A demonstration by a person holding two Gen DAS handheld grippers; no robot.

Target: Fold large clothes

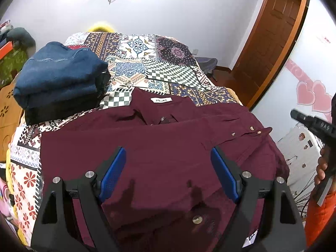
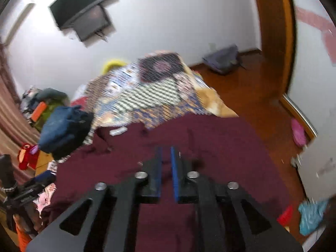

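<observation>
Shirt (image 1: 168, 138) in maroon, hem cut off, left hand-held gripper (image 1: 168, 168) spread, right hand-held gripper (image 2: 166, 168) blurred, grip unclear.

my right gripper (image 2: 166, 159) sits nearly closed over the maroon shirt (image 2: 220, 147) on the bed's (image 2: 159, 92) near edge, view's pretty blurry.

One maroon shirt (image 1: 159, 147), one stack of folded blue clothes (image 1: 58, 79) (layers uncountable), one patchwork bedspread (image 1: 168, 63), one wall television (image 2: 84, 14)
</observation>
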